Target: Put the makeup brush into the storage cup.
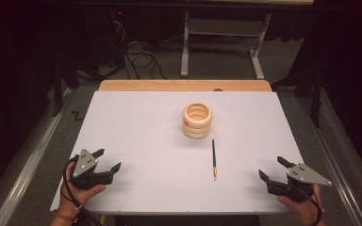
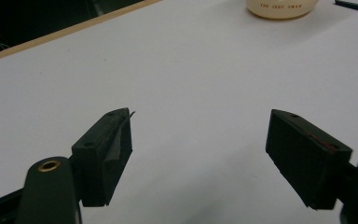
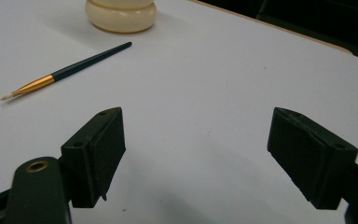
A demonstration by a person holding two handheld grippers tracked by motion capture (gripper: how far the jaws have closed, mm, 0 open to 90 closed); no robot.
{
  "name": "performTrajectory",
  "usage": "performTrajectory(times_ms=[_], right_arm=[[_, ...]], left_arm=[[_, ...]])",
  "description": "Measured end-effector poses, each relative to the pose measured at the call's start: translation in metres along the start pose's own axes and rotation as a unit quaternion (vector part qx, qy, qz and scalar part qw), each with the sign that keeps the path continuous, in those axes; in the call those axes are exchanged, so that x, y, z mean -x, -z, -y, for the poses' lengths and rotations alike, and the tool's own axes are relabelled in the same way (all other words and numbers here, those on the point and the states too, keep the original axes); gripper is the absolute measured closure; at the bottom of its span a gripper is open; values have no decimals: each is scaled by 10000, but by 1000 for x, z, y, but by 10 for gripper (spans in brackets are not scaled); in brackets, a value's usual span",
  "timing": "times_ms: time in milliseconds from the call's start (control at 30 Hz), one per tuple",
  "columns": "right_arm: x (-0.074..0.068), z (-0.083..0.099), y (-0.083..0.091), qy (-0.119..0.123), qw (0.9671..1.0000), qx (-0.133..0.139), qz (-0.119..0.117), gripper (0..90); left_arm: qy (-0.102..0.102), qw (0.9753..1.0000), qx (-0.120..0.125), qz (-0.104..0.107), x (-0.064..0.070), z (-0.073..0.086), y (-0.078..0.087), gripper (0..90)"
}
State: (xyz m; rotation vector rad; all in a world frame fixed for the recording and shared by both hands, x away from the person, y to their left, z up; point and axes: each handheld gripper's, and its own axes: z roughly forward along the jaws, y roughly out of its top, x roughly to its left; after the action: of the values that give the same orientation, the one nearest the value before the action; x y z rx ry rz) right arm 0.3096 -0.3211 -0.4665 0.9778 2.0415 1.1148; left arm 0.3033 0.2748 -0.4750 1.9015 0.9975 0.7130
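A cream ribbed holder (image 1: pixel 197 120) with an orange mark on its side stands upright near the middle of the white table (image 1: pixel 136 122). Just in front of it lies a dark-handled paintbrush (image 1: pixel 213 158) with a gold ferrule, bristles toward me. My left gripper (image 1: pixel 108 160) rests open at the near left corner, nothing between its jaws. At the near right corner my right gripper (image 1: pixel 273 168) is open too, and empty. The holder's base (image 2: pixel 282 8) shows far ahead of the left gripper (image 2: pixel 200 154). The brush (image 3: pixel 67 70) and holder (image 3: pixel 120 15) lie ahead-left of the right gripper (image 3: pixel 196 154).
A wooden strip (image 1: pixel 185 85) edges the table's far side. Beyond it are a metal stand's legs (image 1: pixel 185 56) and loose cables (image 1: pixel 139 59) on the floor. Broad bare white surface lies between the grippers and the holder.
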Motion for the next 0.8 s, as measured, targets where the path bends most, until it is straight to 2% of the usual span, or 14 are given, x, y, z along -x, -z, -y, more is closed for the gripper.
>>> performTrajectory(times_ms=[67, 133, 267, 467, 567, 800], right_arm=[[1, 0, 2, -89, 9999, -33, 54, 201], [4, 0, 4, -237, 9997, 7, -9, 202], [6, -1, 5, -345, 9994, 18, -11, 201], [8, -1, 5, -385, 9992, -35, -62, 198], [9, -3, 9, -438, 9986, -48, -289, 195], [13, -9, 9, -523, 9980, -230, -277, 173]], left_arm=[[14, 10000, -39, 72, 0, 1, -2, 239], [22, 9998, -93, 169, 0, 3, -3, 236], [86, 9995, -86, 280, -1, 3, -4, 232], [57, 9990, -178, 409, 1, 4, -7, 214], [18, 9988, -280, 399, 1, 5, -9, 189], [-6, 9986, -260, 452, 1, 5, -11, 165]])
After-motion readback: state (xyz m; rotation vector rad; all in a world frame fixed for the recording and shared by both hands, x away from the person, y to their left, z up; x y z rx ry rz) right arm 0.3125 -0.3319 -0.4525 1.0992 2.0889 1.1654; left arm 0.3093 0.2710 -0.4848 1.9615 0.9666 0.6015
